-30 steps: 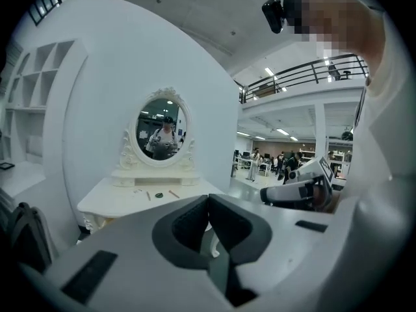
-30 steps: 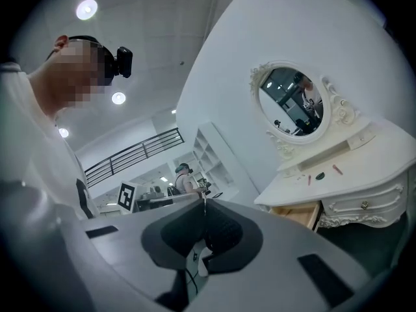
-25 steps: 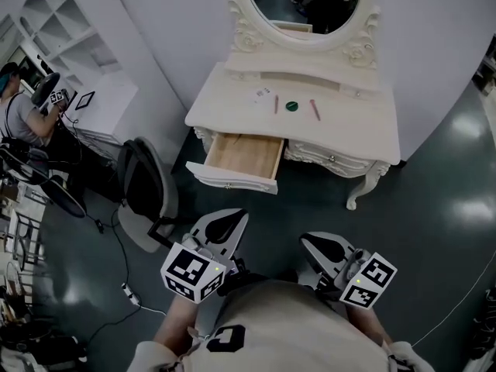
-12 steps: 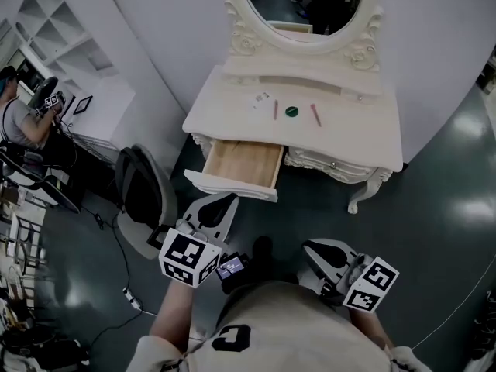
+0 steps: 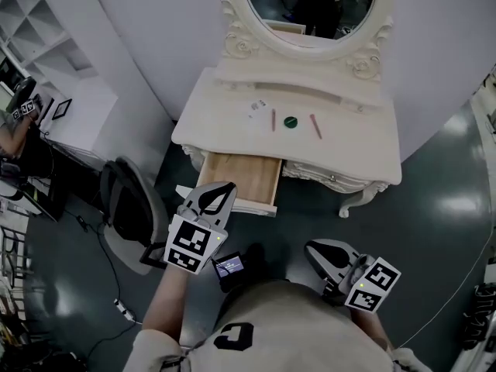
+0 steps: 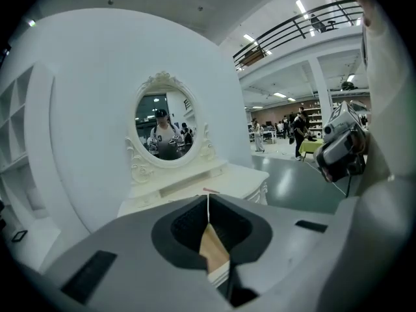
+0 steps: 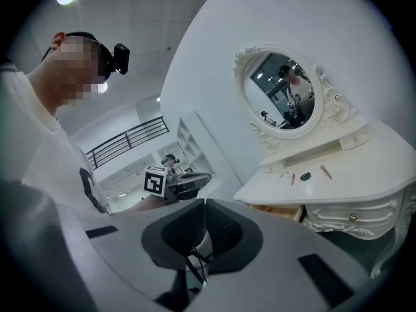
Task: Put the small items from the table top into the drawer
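A dark office chair (image 5: 128,208) stands on the floor at far left, just beside the dressing table (image 5: 364,149).

Left gripper (image 5: 217,194): it is held out in front of the person. In the head view its tips overlap the front left corner of the open drawer (image 5: 240,173); contact cannot be confirmed. The left gripper view shows the jaws pressed together along one seam with nothing held. The drawer's wooden floor is visible past them.

Drawer: it is pulled out from the left part of the table's front, and its interior shows bare wood.

Table top, left to right:
- a small white card (image 5: 257,109)
- a red stick (image 5: 273,120) lying front to back
- a green round item (image 5: 291,122) just beside that stick
- a second red stick (image 5: 315,125), slightly angled

All four lie near the middle of the top, close to the raised back shelf and below the oval mirror (image 5: 310,6). They are well apart from both grippers.

Right gripper (image 5: 319,251): it is low at the person's right, over the dark floor and short of the table. The right gripper view shows the jaws closed and empty, with the table and its four items off to the right.
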Available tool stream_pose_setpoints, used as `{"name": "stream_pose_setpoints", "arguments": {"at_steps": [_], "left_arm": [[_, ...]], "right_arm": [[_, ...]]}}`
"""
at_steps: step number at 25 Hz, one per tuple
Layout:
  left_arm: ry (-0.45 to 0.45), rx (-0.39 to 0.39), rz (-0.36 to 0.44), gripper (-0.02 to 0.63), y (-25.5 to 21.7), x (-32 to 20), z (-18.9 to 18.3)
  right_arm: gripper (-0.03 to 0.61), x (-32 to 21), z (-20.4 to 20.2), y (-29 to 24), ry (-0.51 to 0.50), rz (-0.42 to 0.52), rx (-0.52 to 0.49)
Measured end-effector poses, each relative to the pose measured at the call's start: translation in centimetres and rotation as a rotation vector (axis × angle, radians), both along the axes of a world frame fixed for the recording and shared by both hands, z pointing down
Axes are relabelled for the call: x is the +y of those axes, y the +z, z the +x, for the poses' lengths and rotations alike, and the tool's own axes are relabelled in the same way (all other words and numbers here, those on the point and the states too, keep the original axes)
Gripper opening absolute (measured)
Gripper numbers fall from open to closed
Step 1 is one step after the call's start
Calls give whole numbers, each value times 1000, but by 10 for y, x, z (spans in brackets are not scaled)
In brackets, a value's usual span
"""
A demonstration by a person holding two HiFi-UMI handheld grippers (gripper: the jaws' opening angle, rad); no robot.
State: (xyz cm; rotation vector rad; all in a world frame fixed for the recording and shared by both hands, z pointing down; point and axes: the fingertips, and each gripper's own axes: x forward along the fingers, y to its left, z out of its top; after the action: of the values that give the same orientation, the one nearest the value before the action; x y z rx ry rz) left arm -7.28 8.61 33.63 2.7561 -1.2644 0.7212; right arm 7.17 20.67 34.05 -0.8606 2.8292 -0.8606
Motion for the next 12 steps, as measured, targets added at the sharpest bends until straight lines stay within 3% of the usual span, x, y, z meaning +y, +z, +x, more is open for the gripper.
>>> {"name": "stream_pose_setpoints", "arguments": {"at_steps": [12], "left_arm": [[43,-13,-18,57,26,-90,-56]], "right_arm": [[29,-78,-74,4,-11,-47,78]]}}
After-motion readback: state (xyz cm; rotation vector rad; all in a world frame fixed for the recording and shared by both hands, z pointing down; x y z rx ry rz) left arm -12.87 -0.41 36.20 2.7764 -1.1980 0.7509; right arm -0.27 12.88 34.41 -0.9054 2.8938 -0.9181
